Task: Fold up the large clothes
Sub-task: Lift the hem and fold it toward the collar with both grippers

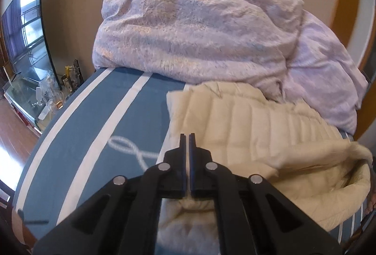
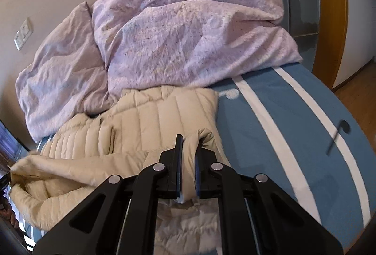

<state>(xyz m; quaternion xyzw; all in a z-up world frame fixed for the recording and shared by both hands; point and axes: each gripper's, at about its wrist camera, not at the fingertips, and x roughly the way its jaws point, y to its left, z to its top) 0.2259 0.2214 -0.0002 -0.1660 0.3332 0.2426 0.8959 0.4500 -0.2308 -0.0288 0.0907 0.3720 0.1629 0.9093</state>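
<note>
A cream quilted puffer jacket (image 1: 249, 128) lies on the blue bed cover with white stripes (image 1: 98, 118), partly doubled over. My left gripper (image 1: 188, 137) is shut, and a thin edge of the jacket seems pinched between its pads, with fabric bunched up under the jaws. In the right wrist view the jacket (image 2: 150, 118) spreads to the left, its hood or collar end (image 2: 30, 170) curling at the left edge. My right gripper (image 2: 188, 139) is shut on a thick fold of the jacket that bulges between its fingers.
A rumpled pale lilac duvet (image 1: 188, 26) and a pillow (image 2: 61, 81) fill the far side of the bed. A television (image 1: 25, 26) and a glass stand with bottles (image 1: 54, 92) stand left of the bed. Wooden door frames (image 2: 333, 19) rise behind.
</note>
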